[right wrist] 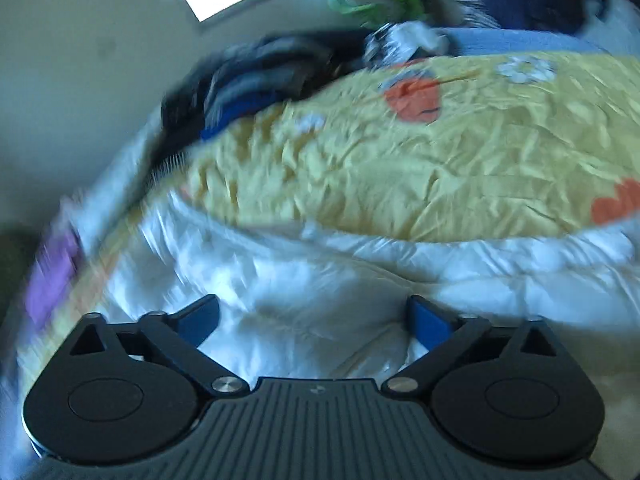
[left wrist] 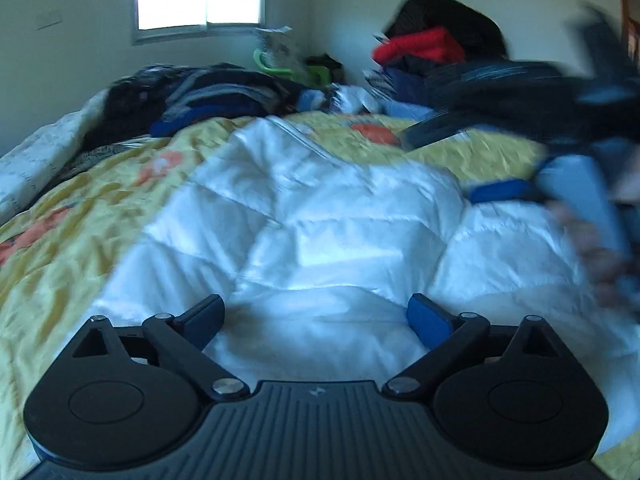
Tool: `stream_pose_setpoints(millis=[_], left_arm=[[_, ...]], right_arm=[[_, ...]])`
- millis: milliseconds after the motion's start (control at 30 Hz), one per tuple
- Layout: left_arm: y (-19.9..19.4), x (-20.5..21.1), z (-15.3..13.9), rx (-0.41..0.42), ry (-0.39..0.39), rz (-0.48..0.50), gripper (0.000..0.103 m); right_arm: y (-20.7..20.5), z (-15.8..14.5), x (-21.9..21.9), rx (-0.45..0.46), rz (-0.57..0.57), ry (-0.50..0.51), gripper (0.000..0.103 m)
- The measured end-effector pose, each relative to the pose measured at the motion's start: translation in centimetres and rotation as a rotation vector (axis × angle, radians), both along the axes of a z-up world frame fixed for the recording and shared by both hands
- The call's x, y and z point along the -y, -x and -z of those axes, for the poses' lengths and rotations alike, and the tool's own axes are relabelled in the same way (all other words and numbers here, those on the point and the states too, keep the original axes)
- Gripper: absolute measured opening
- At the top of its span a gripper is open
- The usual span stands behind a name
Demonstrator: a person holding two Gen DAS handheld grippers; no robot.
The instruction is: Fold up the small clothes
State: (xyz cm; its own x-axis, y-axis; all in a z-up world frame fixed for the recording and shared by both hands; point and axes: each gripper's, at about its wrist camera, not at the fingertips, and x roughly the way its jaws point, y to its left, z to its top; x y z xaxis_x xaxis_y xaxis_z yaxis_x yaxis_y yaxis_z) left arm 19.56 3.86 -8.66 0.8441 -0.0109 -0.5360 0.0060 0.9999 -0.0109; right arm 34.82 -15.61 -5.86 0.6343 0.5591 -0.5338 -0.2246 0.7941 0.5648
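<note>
Both tools (left wrist: 316, 322) (right wrist: 314, 320) empty, clothes pile (left wrist: 200, 96) far beyond

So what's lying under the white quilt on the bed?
The white quilt lies on a yellow flowered cover, which shows around its far and left edges. Whatever lies beneath the quilt's middle is covered and can't be seen.

home bedroom: bed (left wrist: 100, 208), window (left wrist: 200, 10)
</note>
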Motion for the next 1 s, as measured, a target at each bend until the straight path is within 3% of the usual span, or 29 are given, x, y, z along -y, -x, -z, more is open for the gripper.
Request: stream_pose_setpoints(millis=[67,100,267,333,400,500,567,667,767,867,900,1000], left_arm=[[1.3,-1.8,-1.2,0.045,0.024,-0.057,0.099],[1.8,-3.1,-1.6,0.064,0.035,-0.093,0.099],[3.3,-9.4,-2.1,0.084,0.107,-0.273,0.099],[3.8,-10.0,-2.0,0.114,0.141,-0.281,0.099],[3.5,-9.1,-2.0,0.104,0.140,-0.239,0.099],[2.1,-6.8,-1.4,0.051,0.130,-0.167,0.099],[0.9,-5.6,-0.5,-0.030,0.100,-0.162,0.099],[-0.2,-5.7,1.6,-0.110,0.115,-0.191,0.101],[0.6,-6.8,1.0,-0.095,0.153,-0.216,0.099],[3.5,-8.7,-0.7,-0.030,0.275,-0.275,0.099],[4.5,-9.4,-1.0,-0.023,0.334,-0.305,0.099],[5.4,-11.6,0.3,-0.125,0.522,-0.402,0.099]], right_arm=[[3.7,-1.3,4.1,0.040,0.018,-0.140,0.098],[5.7,-1.8,6.1,0.069,0.034,-0.141,0.100],[16.3,-2.6,16.0,0.212,0.272,0.146,0.100],[18.1,-2.4,18.3,0.186,0.311,0.133,0.099],[18.3,-2.5,18.6,0.168,0.254,0.083,0.099],[15.4,-2.3,17.4,0.156,0.219,0.094,0.100],[12.2,-1.2,16.5,0.090,0.195,0.096,0.102],[8.4,2.0,16.4,-0.060,0.232,0.150,0.099],[9.0,2.9,17.0,-0.055,0.258,0.097,0.098],[12.6,0.7,17.4,0.032,0.287,0.002,0.096],[14.7,-0.2,17.3,0.086,0.279,-0.039,0.100],[20.0,-1.2,16.2,0.163,0.234,-0.097,0.102]])
